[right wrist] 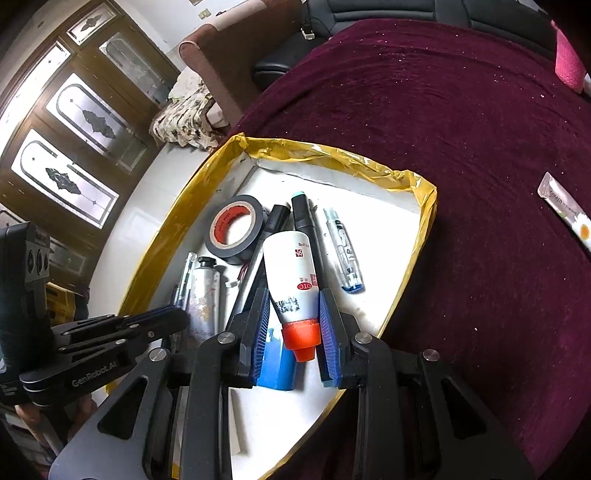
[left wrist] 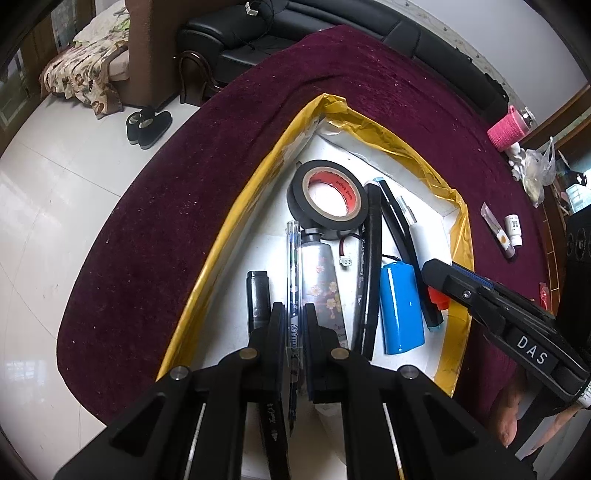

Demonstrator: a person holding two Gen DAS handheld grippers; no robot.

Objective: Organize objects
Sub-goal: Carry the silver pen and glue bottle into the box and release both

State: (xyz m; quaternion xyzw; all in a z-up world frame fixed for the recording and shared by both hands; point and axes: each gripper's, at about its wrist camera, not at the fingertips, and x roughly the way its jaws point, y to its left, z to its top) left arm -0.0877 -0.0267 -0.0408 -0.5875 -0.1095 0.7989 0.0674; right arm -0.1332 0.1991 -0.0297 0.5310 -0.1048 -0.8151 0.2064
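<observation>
A white tray with a yellow taped rim [left wrist: 236, 206] [right wrist: 424, 236] lies on a maroon cloth. It holds a black tape roll [left wrist: 327, 195] [right wrist: 234, 230], a clear pen [left wrist: 294, 280], a floral tube [left wrist: 321, 280] [right wrist: 205, 291], black markers, a blue battery [left wrist: 402, 306] and a white bottle with an orange cap [right wrist: 291, 280]. My left gripper [left wrist: 294, 325] is shut on the clear pen. My right gripper [right wrist: 293, 325] has its jaws around the white bottle's cap end, with small gaps at both sides.
On the cloth to the right lie a cream sachet [left wrist: 496, 230] [right wrist: 565, 210], a small white bottle [left wrist: 514, 230] and a pink roll [left wrist: 506, 127]. A black sofa [left wrist: 332, 22] stands behind the table. Tiled floor lies on the left.
</observation>
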